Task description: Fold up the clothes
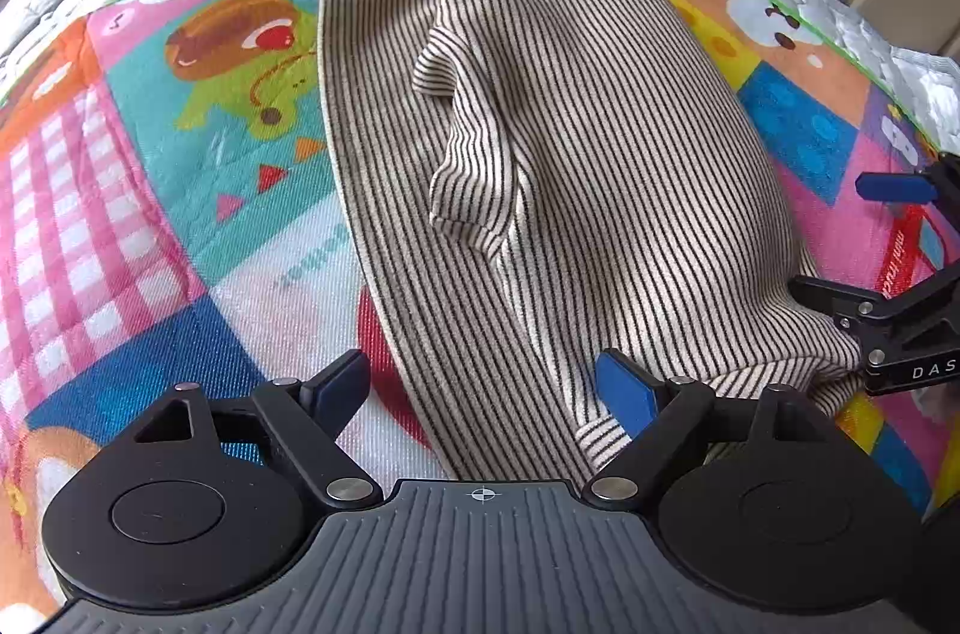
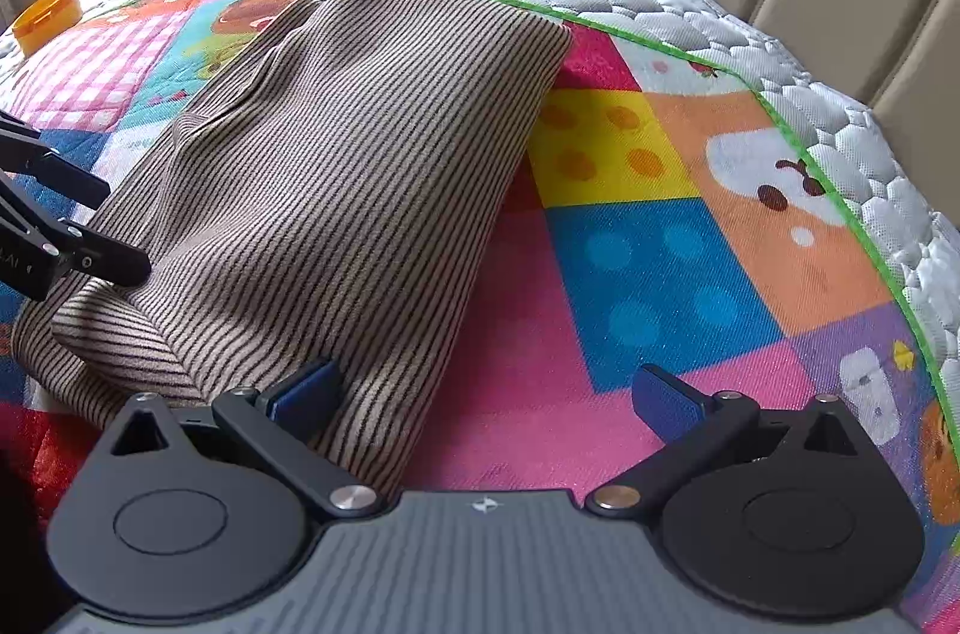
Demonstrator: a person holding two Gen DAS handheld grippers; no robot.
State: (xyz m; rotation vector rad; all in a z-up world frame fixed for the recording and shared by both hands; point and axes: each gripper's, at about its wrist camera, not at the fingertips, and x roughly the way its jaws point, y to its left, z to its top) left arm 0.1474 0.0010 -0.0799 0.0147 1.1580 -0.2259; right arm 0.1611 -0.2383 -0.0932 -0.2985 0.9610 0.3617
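On the mat (image 1: 150, 226), striped garment (image 1: 570, 142), near hem hidden behind both wide, empty claws (image 1: 492, 394) (image 2: 486, 394).

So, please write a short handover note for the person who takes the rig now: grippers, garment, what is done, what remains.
Left hand-held gripper: open, near edge of the striped garment between its jaws, not pinched.
Right hand-held gripper: open over the garment's near right edge.
Garment lies partly folded on the colourful mat, one layer over another, a loose flap bunched in the middle.
Left: flatten the flap, finish folding.
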